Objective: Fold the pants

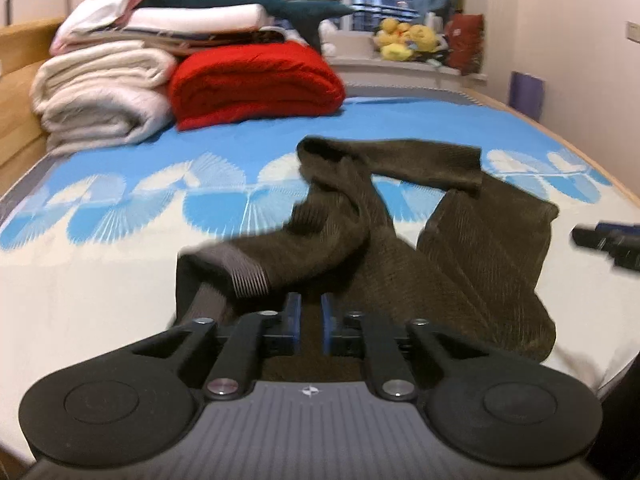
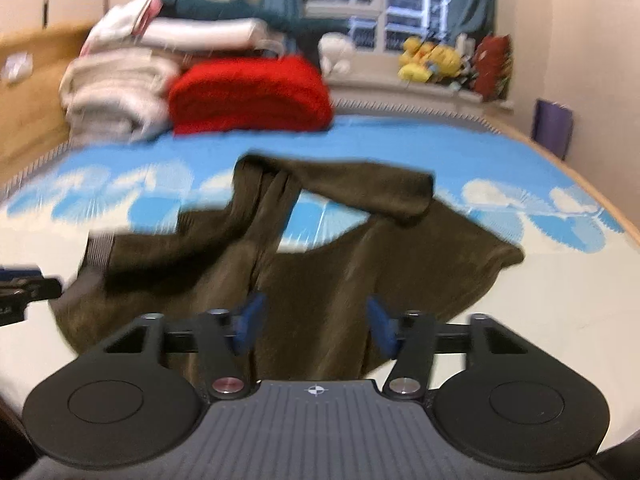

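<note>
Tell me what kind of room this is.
Most likely a bedroom: the pants lie on a bed with a blue-patterned sheet, folded blankets are stacked at its far end, and yellow plush toys sit on the windowsill.

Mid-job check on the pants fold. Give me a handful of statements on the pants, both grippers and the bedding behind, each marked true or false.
1. The pants lie crumpled on the bed, not yet folded flat. True.
2. The left gripper stands wide open above bare sheet. False: its jaws are nearly together, with the near edge of the pants between them.
3. The right gripper has its jaws apart over the brown fabric. True.
4. One pant leg is doubled back across the far side. True.
5. The red blanket lies on top of the pants. False: it sits apart, further back on the bed, beside the cream blankets.
</note>
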Tool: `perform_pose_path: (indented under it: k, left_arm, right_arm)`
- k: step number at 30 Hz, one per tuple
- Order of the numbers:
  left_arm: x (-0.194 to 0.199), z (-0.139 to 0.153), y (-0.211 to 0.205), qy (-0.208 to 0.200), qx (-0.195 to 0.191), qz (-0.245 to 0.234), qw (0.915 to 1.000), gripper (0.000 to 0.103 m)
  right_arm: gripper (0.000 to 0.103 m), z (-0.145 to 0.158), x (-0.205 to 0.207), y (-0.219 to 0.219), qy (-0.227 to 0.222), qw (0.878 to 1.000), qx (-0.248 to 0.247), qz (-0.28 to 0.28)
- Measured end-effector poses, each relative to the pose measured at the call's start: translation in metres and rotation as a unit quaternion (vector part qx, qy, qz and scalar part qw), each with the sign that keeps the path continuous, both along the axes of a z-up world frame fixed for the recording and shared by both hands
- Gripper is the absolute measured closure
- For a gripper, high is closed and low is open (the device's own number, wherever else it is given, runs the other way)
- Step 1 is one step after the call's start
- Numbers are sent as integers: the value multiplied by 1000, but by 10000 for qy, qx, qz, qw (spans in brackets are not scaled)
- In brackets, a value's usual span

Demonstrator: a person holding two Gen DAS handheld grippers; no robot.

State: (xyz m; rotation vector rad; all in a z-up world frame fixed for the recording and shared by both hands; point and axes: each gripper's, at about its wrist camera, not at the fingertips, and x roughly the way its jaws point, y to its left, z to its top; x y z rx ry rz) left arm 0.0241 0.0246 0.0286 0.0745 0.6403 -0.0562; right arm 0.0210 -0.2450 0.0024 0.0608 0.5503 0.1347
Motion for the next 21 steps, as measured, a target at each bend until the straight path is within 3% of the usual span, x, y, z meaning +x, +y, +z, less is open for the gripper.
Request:
perform_pose_path:
  k: [3, 5, 7, 8, 10, 11, 12, 13, 14, 15, 16, 20, 21]
  left_arm:
    - [31, 21, 16, -165, 639, -721, 9952, 93]
    - [51, 21, 30, -183, 763, -1157, 9902, 92]
    - [63, 5, 46, -269, 600, -1422, 9877, 91]
    - [71, -4, 49, -201, 667, -1478, 9866, 87]
    - [84, -35, 58, 50, 609, -1418, 9880, 70]
    - [91, -47, 63, 218, 614, -1296, 9894, 52]
    - [96, -62, 65, 508, 650, -1280, 9883, 47]
    - [102, -71, 58, 754, 1034, -1453, 9811, 47]
    - [101, -75, 53, 632, 1358, -1581, 9760, 43]
    - [98, -78, 50, 392, 1515, -1722, 9726, 27]
    - [99, -82, 49, 363, 1531, -1823, 9706, 20]
    - [109, -103, 41, 518, 1867, -2177, 9566, 20]
    - [110, -108, 40, 500, 1988, -2254, 9525, 29]
  right_arm:
    - [61, 25, 14, -28, -394, 9988, 247, -126]
    - [61, 40, 31, -46, -651, 9976, 192, -144]
    - [61, 47, 57, -66, -739, 9968, 54, -290]
    - [61, 46, 68, -75, -752, 9964, 41, -379]
    - [60, 31, 90, -93, -648, 9958, -38, -653]
    - [60, 19, 98, -99, -518, 9955, -88, -785]
    - [60, 3, 105, -105, -331, 9953, -122, -901]
    - [60, -13, 113, -108, -6, 9951, -156, -971]
    - [60, -25, 125, -110, 538, 9931, -166, -1026]
    - [60, -35, 132, -112, 834, 9912, -50, -1029]
    - [59, -43, 140, -116, 1040, 9896, 121, -990]
    - [54, -72, 171, -126, 1759, 9789, 270, -1007]
    - [53, -79, 180, -130, 1917, 9743, 332, -1139]
